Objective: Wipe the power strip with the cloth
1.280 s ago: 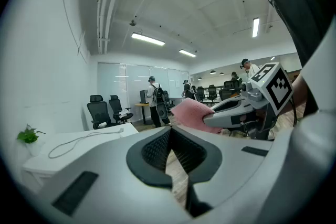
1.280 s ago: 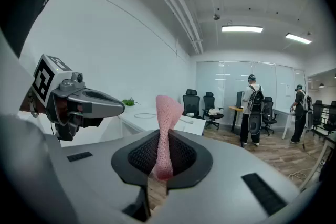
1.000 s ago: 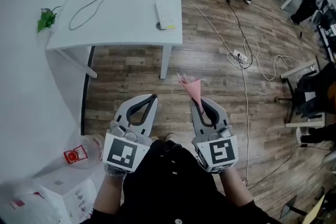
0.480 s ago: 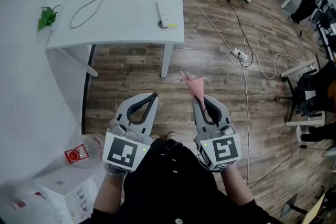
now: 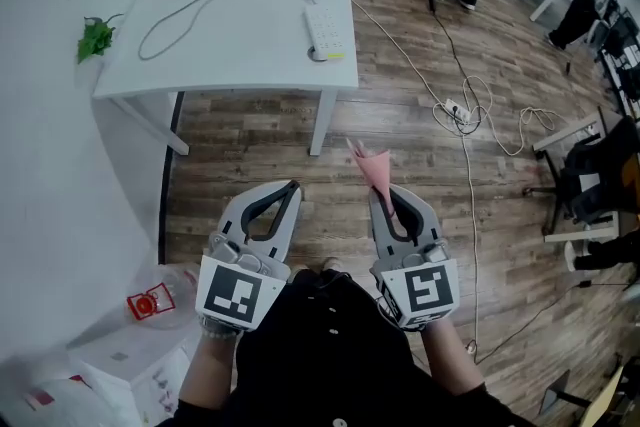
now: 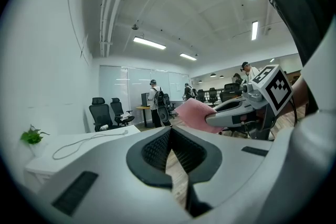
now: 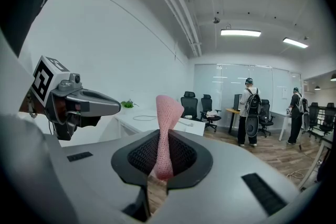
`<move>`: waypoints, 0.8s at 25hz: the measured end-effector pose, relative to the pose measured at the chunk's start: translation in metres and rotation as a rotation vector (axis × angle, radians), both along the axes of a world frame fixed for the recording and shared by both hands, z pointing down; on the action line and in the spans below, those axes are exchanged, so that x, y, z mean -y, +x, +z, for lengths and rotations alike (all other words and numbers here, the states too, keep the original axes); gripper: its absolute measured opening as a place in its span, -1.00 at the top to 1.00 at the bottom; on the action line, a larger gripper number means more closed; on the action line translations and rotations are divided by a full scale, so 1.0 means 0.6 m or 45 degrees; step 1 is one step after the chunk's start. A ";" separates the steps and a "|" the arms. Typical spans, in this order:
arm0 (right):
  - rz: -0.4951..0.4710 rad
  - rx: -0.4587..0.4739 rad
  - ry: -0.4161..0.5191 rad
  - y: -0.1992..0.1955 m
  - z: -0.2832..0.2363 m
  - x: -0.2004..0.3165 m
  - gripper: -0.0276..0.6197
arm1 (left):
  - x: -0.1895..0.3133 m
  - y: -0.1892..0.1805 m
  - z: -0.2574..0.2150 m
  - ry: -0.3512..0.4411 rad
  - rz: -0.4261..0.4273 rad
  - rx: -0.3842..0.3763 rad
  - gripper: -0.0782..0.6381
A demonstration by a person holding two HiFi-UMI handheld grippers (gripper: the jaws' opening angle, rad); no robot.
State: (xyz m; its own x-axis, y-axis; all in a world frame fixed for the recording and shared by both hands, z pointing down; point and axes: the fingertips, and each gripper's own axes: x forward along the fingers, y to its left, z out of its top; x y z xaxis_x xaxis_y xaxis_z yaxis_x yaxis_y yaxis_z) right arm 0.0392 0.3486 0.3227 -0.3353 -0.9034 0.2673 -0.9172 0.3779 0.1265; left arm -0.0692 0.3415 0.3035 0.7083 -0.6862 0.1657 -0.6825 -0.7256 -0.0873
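The left claw (image 5: 290,185) is pressed together on nothing, low before the person and well apart from the table (image 5: 200,60). The power strip (image 5: 328,33) lies near the table's right edge, seemingly sockets up, though it shows small from here. The right claw (image 5: 376,193) pinches the pink cloth (image 5: 368,163) upright. Closing in, then pinning the strip with the left claw, should let the cloth sweep lengthwise without shoving it off.

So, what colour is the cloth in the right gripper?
Pink; the woven cloth shows best in the right gripper view.
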 end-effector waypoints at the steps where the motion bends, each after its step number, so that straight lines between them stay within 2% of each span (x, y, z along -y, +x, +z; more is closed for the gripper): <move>1: 0.001 -0.002 0.001 -0.004 0.001 -0.001 0.74 | -0.001 -0.005 -0.001 0.003 0.001 -0.002 0.75; 8: 0.083 0.005 0.021 -0.021 0.002 -0.006 0.74 | -0.007 -0.047 0.008 0.003 -0.008 -0.006 0.75; 10: 0.070 0.003 0.030 -0.027 0.006 -0.012 0.74 | -0.011 -0.052 0.013 -0.007 -0.003 -0.003 0.75; 20: 0.097 -0.004 0.038 -0.014 0.011 0.004 0.74 | 0.006 -0.046 0.025 -0.003 0.009 -0.004 0.75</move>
State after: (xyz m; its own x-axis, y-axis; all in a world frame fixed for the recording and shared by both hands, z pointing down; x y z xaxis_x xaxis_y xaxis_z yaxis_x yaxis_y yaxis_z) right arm 0.0307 0.3462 0.3294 -0.2642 -0.9339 0.2410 -0.9428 0.3028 0.1396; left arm -0.0968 0.3377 0.3183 0.7136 -0.6810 0.1647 -0.6778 -0.7305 -0.0835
